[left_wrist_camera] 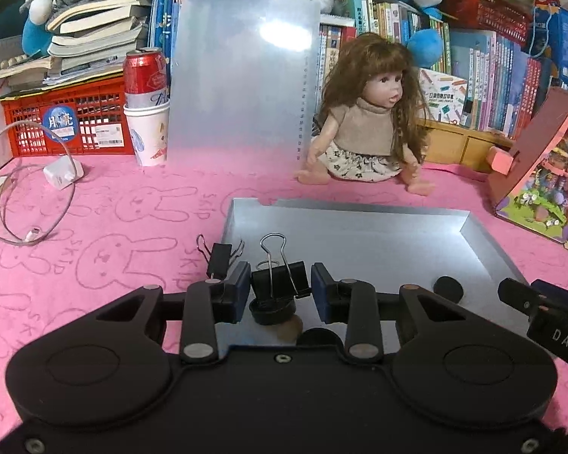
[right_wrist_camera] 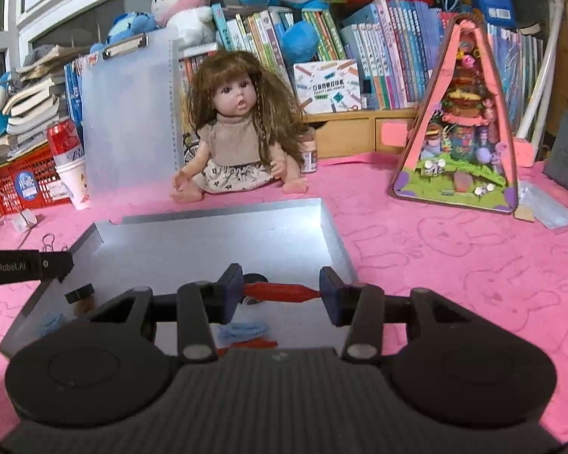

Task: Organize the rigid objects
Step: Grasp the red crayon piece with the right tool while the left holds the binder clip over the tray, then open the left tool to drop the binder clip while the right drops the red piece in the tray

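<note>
Left tongs: mine, clamped on a black clip over the tray
Right tongs: clamped end to end on a red peg, over the tray's near right part
Spare clip: tray's left edge
Doll: behind tray

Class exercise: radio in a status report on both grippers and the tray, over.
Left gripper shut on black binder clip. Right gripper shut on red clip. Both over grey tray. Nothing blocking.
</note>
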The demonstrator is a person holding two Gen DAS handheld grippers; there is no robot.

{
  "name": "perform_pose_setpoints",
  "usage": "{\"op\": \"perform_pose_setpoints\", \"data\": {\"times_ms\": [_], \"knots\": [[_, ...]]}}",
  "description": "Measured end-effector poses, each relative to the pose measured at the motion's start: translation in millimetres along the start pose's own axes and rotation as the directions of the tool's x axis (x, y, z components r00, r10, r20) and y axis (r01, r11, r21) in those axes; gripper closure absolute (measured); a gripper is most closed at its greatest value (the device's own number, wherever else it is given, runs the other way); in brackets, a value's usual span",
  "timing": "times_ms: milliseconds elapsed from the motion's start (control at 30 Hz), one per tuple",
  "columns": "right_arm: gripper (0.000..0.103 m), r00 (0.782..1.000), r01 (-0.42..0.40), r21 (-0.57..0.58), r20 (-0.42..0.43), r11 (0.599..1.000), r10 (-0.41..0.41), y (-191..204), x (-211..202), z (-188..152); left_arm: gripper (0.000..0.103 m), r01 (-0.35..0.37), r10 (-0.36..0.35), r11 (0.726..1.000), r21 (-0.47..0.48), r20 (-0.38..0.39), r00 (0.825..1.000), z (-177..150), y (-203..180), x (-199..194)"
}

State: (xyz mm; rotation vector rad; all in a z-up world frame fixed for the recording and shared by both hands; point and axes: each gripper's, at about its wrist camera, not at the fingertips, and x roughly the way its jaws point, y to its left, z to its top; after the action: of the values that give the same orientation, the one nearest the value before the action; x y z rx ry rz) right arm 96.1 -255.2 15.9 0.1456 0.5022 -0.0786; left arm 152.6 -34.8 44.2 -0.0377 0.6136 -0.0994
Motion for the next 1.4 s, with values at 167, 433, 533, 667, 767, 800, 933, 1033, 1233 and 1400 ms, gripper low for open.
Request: {"op": "perform_pose_setpoints", "data": {"times_ms": [167,433,533,667,767,800,933,1033,1233,1400], "knots": [[0.052,1.000,-0.003,-0.008,-0.027,1.000,0.002,3,9,-4,0.070,-0.014,0.014,1.000,0.006,-0.023,1.000,-6,0,11],[0.052,0.999,-0.005,-0.031,-0.053,1.000,0.003,7,18,-6,0.070,-0.008,0.009,1.000,0.018,-0.033,0.999,-12,-1,14],[0.052,0.998,-0.006,-0.034,-0.061,0.999,0.004,6,20,-8,0.070,-0.007,0.008,1.000,0.020,-0.034,0.999,-12,-1,15],[0.052,0.998,-0.007,-0.037,-0.067,0.999,0.005,7,21,-8,0.070,-0.006,0.007,1.000,0.022,-0.034,0.999,-13,-2,15],[0.052,0.997,-0.007,-0.039,-0.071,0.999,0.004,8,22,-8,0.070,-0.006,0.007,1.000,0.021,-0.034,0.999,-13,-2,16],[0.052,0.997,-0.008,-0.039,-0.072,0.999,0.005,7,23,-8,0.070,-0.005,0.006,1.000,0.022,-0.034,0.999,-12,-2,16],[0.048,0.997,-0.014,-0.038,-0.074,0.999,0.011,7,23,-8,0.070,0.002,-0.001,1.000,0.023,-0.039,0.999,-13,-2,17],[0.048,0.998,-0.022,-0.048,-0.062,0.999,0.019,8,21,-9,0.070,0.005,-0.004,1.000,0.021,-0.042,0.999,-13,-2,17],[0.040,0.999,-0.027,-0.057,-0.043,0.998,0.025,10,15,-8,0.062,0.010,-0.010,1.000,0.016,-0.026,1.000,-13,-3,10],[0.037,0.999,-0.034,-0.062,-0.035,0.998,0.032,8,6,-7,0.058,0.021,-0.021,1.000,0.017,-0.020,1.000,-12,-2,2]]}}
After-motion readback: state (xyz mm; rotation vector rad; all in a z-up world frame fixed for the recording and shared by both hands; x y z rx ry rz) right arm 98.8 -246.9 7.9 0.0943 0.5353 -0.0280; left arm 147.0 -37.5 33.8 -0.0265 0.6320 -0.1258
